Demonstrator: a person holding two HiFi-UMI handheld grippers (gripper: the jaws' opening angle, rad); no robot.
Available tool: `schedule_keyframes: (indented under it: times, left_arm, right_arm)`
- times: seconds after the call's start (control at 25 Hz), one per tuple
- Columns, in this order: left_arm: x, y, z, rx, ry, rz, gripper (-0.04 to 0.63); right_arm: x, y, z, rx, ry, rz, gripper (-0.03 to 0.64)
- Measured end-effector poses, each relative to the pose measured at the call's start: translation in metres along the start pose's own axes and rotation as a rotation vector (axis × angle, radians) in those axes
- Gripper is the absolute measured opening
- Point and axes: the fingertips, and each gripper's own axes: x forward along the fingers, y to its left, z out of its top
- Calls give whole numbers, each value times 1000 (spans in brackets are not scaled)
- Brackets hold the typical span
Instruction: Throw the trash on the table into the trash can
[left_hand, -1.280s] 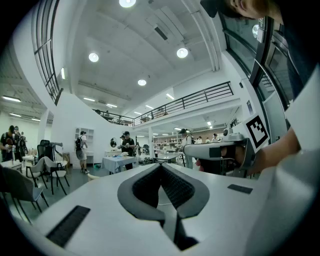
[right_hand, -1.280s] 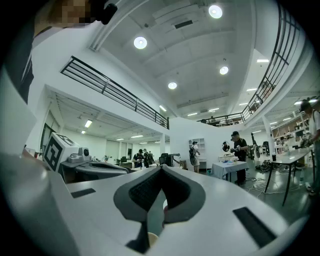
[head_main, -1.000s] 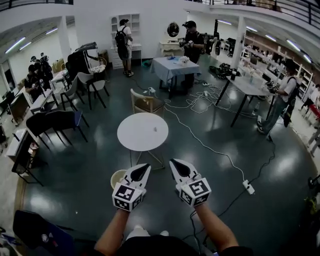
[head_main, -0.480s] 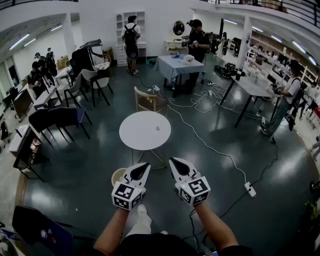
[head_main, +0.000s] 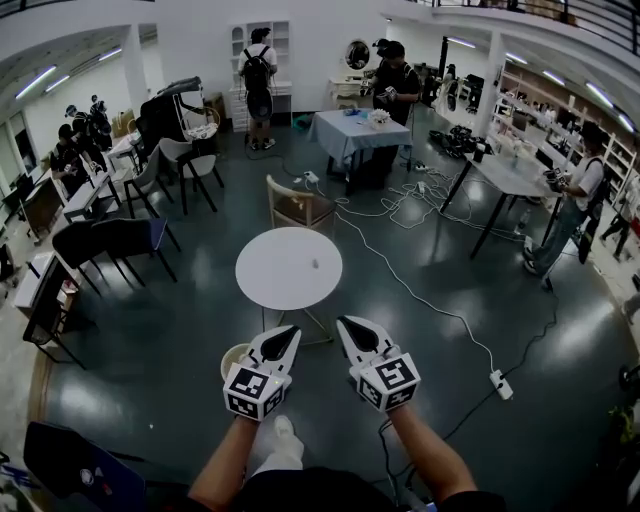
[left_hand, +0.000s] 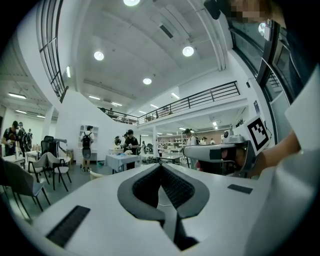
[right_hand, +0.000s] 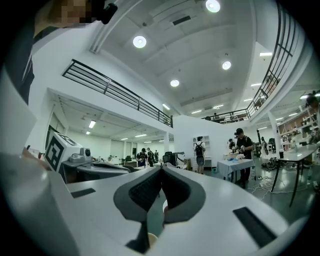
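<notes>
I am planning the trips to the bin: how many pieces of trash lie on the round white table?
1: a small pale scrap lies slightly right of the middle of the round white table. Smaller bits may be too tiny to show.

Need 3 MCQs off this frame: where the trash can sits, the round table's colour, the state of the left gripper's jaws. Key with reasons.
1. Where is the trash can?
A. On the floor, on the near side of the round table, beside the left gripper
B. On top of the round table
C. Between the right gripper's jaws

2. The round table's top is:
A. black
B. white
C. blue

3. The left gripper is:
A. wide open
B. shut on trash
C. shut and empty

Key:
1 A: the head view shows it on the dark floor, partly behind the left gripper.
2 B: the top is plain white, with one small scrap of trash on it.
3 C: the left gripper view shows the jaw tips together with nothing between.
</notes>
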Motion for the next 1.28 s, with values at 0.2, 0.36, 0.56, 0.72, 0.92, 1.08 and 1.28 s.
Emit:
schedule_keyframes:
  times: [0.2, 0.36, 0.56, 0.72, 0.92, 1.08, 1.28]
  left_arm:
    - [25, 31, 1, -9, 0, -10, 14]
    - [47, 58, 3, -12, 2, -16, 15]
    - [73, 101, 4, -15, 8, -29, 15]
    - [93, 134, 4, -19, 13, -50, 15]
    - [114, 170, 3, -36, 11, -72, 14]
    - [125, 199, -2, -49, 16, -90, 15]
    - [134, 233, -4, -62, 21, -101, 15]
  right_arm:
    - [37, -18, -2, 0, 12, -5, 18]
    - [66, -36, -1, 2, 17, -11, 18]
    - [112, -55, -1, 1, 21, -29, 18]
    - [149, -67, -2, 2, 30, -43, 18]
    - [189, -78, -3, -3, 46, -57, 18]
    - [223, -84, -6, -8, 59, -69, 18]
    - [258, -86, -8, -9, 67, -81, 18]
